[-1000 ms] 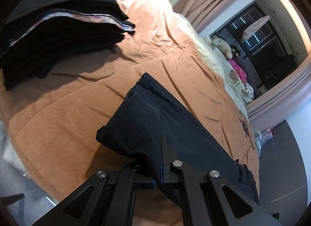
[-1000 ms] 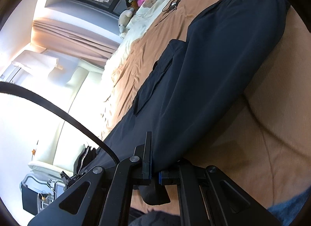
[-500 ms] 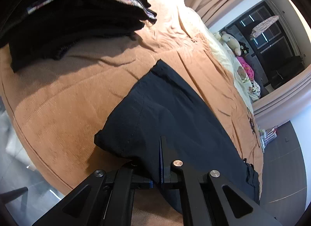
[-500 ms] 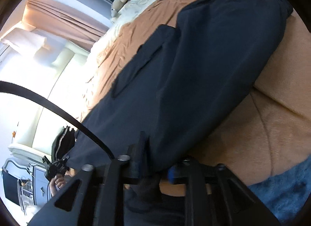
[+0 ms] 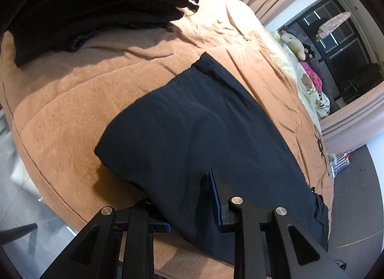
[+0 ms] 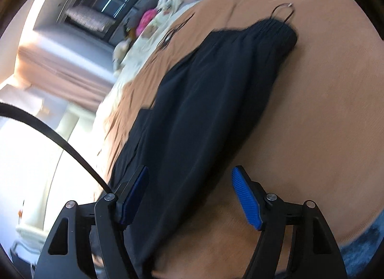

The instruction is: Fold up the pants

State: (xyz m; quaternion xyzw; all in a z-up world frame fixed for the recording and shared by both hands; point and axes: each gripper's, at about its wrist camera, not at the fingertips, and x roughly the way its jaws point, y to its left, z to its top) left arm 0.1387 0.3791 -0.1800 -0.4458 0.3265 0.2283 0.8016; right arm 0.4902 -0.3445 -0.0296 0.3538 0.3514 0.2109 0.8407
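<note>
I am holding two tongs over dark navy pants that are lying lengthwise on a tan blanket spread across a bed, one hem pointing toward a stack of folded dark clothes, the gathered waistband resting beside a wire hanger hook. My left gripper is sitting part-way open, its fingers standing apart with a thickness of trouser cloth bunched between them; I judge it is no longer pinching. My right gripper is gaping wide, blue pads bare, the cloth lying loose between them.

I am judging this to be the let-go after laying a fold. To do it well, I should be drawing both tongs straight back, low and slow, so the cloth does not drag, then smoothing the long edge.

Half a second ago both tongs were clamped tight on the fabric; now they have opened, the right far more than the left, and the pants are lying flatter on the blanket.
</note>
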